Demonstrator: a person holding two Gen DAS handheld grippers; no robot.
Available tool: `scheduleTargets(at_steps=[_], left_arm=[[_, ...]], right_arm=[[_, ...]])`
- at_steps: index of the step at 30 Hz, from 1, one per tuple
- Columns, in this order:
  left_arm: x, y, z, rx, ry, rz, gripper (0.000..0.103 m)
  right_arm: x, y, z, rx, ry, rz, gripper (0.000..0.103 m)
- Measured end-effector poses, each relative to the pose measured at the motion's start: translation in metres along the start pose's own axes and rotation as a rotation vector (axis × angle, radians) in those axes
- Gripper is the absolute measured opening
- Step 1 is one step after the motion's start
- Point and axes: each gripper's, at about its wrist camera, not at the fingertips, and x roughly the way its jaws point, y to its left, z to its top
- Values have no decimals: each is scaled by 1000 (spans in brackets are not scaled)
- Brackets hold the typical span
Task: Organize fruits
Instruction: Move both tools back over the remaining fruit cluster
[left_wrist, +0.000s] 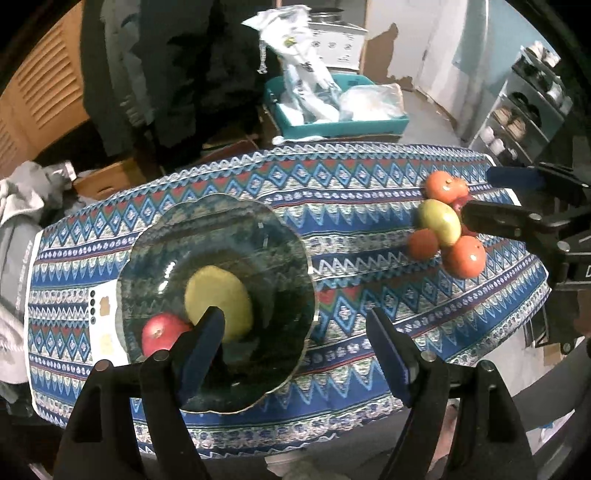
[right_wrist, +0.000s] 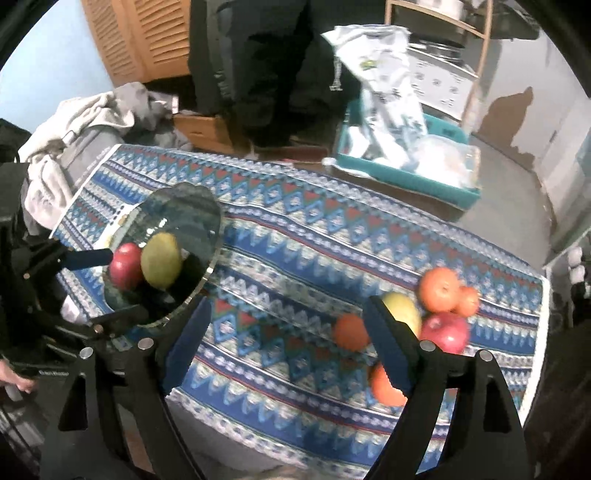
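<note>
Between the fingers of your right claw (right_wrist: 291, 339) nothing is held: they stand spread, and only the patterned cloth (right_wrist: 314, 240) of the surface shows in the gap. Your left claw (left_wrist: 295, 354) is spread too and empty, hanging over the near rim of the glass bowl (left_wrist: 280, 229).

Taking the bowl as the landmark: inside it lie already a yellow-green fruit (left_wrist: 219, 299) and a red apple (left_wrist: 162, 332), touching each other. Well apart from the bowl, toward the far end of the surface on your right side, waits the loose cluster: a second yellow-green fruit (right_wrist: 402, 310), a red apple (right_wrist: 445, 332), and four oranges of different size, the nearest orange (right_wrist: 388, 384) partly hidden behind your right claw's finger. Several of them touch one another.

I judge these fruits to be firm, round and rather smooth, so they may roll or slip out when pinched off-centre. Take one across its widest middle, with both pads on opposite sides, and press only enough to hold; an apple bruises and an orange skin gives a little. Choose an outer fruit of the cluster first, because pulling an inner one can send its neighbours rolling to the surface's edge.

The bowl looks like glass, hard and fragile: lower each fruit in, do not drop it.
</note>
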Motion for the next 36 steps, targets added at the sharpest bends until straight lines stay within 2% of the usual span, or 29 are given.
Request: scheduleTargets(at_steps=[10,18,29,36], left_arm=[[-2,-45,14,80,-9,-26,80],[8,-71,20,130,13,-44,80],[34,-95,30,180,53,-57,80],[62,-100,31,159,112,-81,80]], right_arm=[[-22,-49,-29,43,-9,-50,86],[-31,-87,-50,116,5,-78,88],[-7,-115,-73,179,89,-83,89],[29,-126,-87,209,166,-73,89]])
